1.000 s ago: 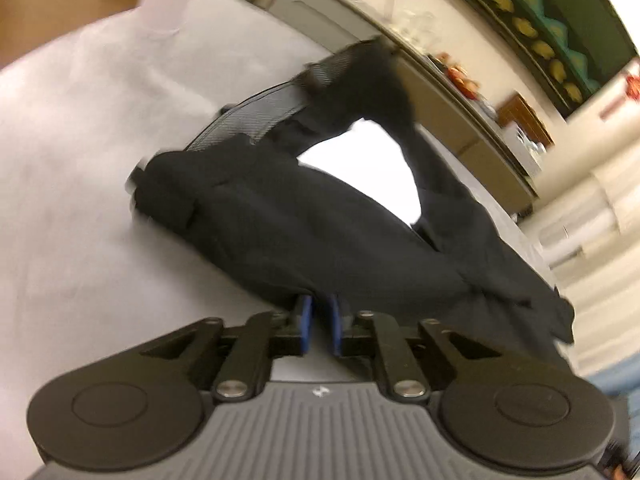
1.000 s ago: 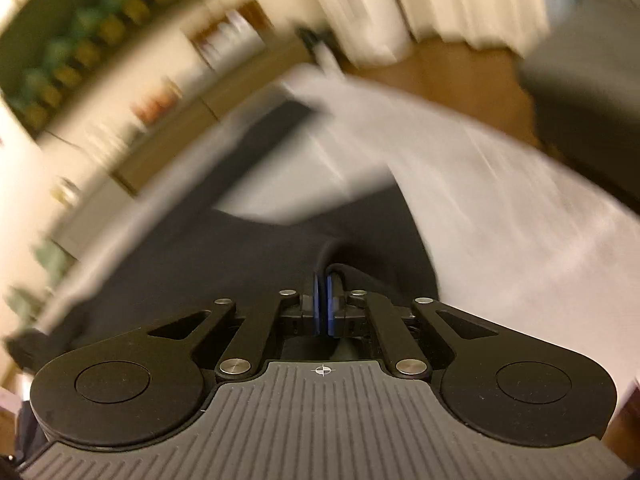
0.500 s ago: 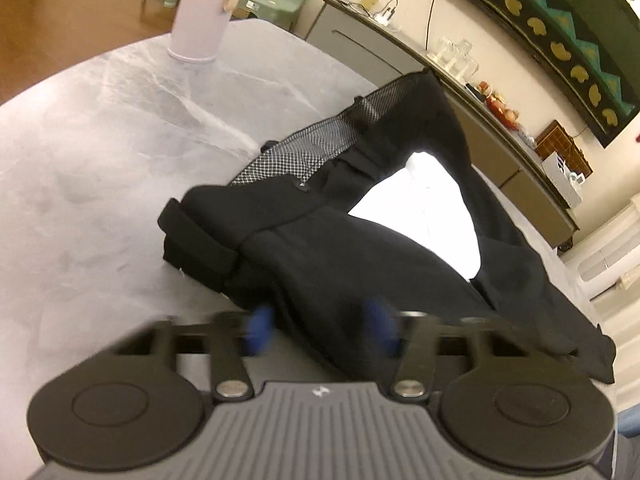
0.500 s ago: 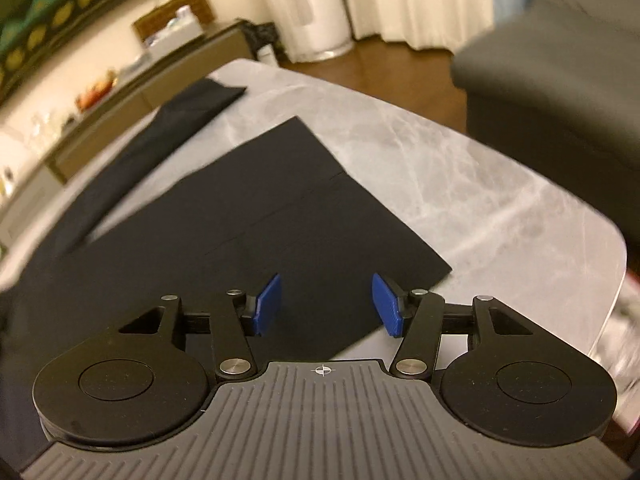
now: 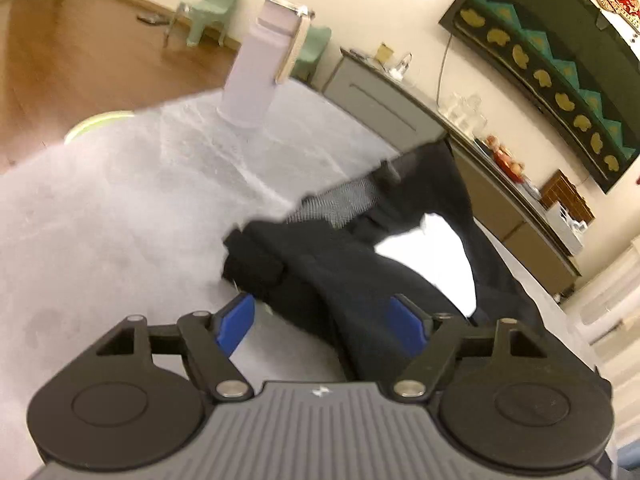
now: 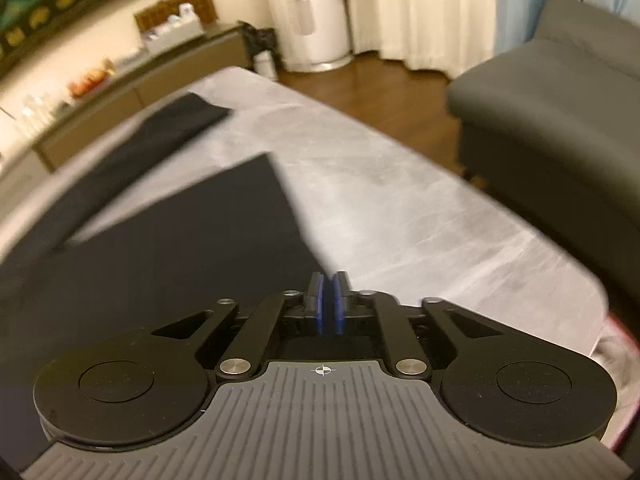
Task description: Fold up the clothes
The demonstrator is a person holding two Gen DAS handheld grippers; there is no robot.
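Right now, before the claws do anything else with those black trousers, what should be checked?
1. Is the left claw open: ok. Its jaws have just been opening wide and the pads press on nothing.
2. Are the black trousers within its reach: ok. The bunched waistband end lies just ahead.
3. Does the right claw grip cloth: cannot tell. Its jaws have just been closing at the leg's edge, and no pinch is visible.
4. Is the cloth flat: not ok. The waistband end is rumpled and raised.
5. Does the table have folding room: ok.
6. Is the bottle out of the way: ok. It stands upright, far off.
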